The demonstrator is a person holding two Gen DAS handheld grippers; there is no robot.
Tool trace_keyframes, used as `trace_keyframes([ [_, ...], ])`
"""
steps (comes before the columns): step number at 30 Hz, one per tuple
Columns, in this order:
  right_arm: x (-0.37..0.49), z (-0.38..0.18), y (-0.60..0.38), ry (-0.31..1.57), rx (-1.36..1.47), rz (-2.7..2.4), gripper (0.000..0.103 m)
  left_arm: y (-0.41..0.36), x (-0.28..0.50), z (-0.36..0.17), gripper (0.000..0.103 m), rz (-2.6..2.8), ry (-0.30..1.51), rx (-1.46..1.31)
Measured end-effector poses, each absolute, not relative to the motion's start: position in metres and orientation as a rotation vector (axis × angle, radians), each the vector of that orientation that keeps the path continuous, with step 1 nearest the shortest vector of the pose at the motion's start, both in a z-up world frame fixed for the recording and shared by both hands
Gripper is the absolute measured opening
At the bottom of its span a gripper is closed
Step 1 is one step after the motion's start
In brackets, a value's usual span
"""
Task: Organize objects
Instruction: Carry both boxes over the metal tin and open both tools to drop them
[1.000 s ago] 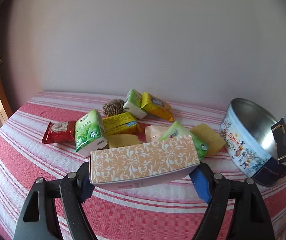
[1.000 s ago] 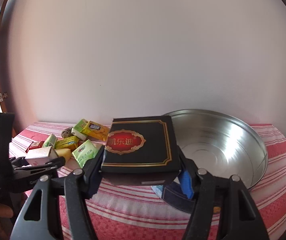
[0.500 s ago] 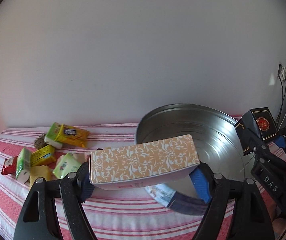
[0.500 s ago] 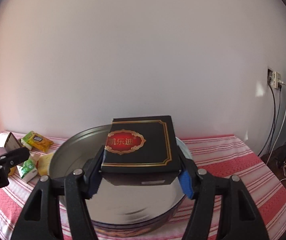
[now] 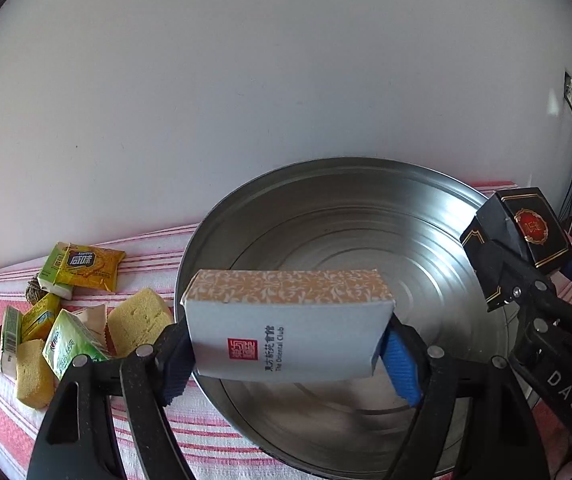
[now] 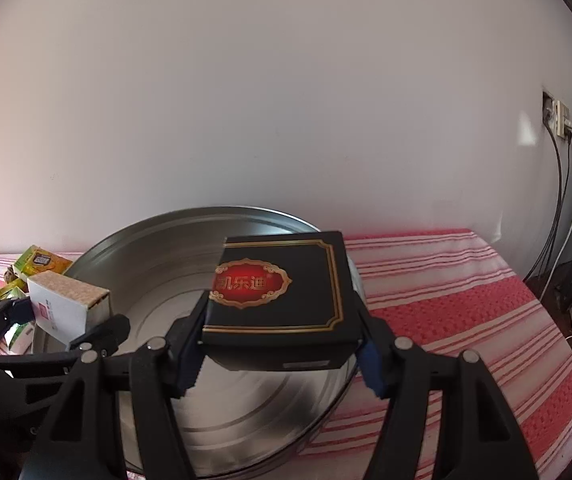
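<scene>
Two grippers each hold a box above a round metal tin [image 5: 366, 248] on a red-and-white striped cloth [image 6: 466, 300]. Left gripper [image 5: 288, 360] pinches an orange-patterned tissue box [image 5: 286, 320] by its short ends, tilted so its white printed face shows — it hangs over the tin's near left side. Right gripper [image 6: 279, 346] clamps a black box [image 6: 281, 292] with a red and gold emblem, lying flat over the tin's right rim. Left of the tin lie loose items — yellow snack packet [image 5: 89, 266], green packets [image 5: 69, 346], yellow sponges [image 5: 137, 320].
</scene>
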State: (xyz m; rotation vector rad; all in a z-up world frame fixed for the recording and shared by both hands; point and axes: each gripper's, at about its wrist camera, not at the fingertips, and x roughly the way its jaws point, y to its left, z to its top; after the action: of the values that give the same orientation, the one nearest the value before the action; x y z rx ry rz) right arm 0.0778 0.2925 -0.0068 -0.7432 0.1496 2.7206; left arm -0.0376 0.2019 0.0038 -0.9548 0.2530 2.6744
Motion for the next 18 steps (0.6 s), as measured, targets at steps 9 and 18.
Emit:
trace_keyframes([
  [9, 0.08, -0.004, 0.304, 0.332, -0.698, 2.859, 0.103, 0.206, -0.014, 0.016, 0.095, 2.622, 0.26, -0.848],
  [18, 0.096, 0.005, 0.313, 0.345, -0.495, 2.802, 0.103, 0.181, -0.017, 0.017, 0.095, 2.766, 0.186, -0.842],
])
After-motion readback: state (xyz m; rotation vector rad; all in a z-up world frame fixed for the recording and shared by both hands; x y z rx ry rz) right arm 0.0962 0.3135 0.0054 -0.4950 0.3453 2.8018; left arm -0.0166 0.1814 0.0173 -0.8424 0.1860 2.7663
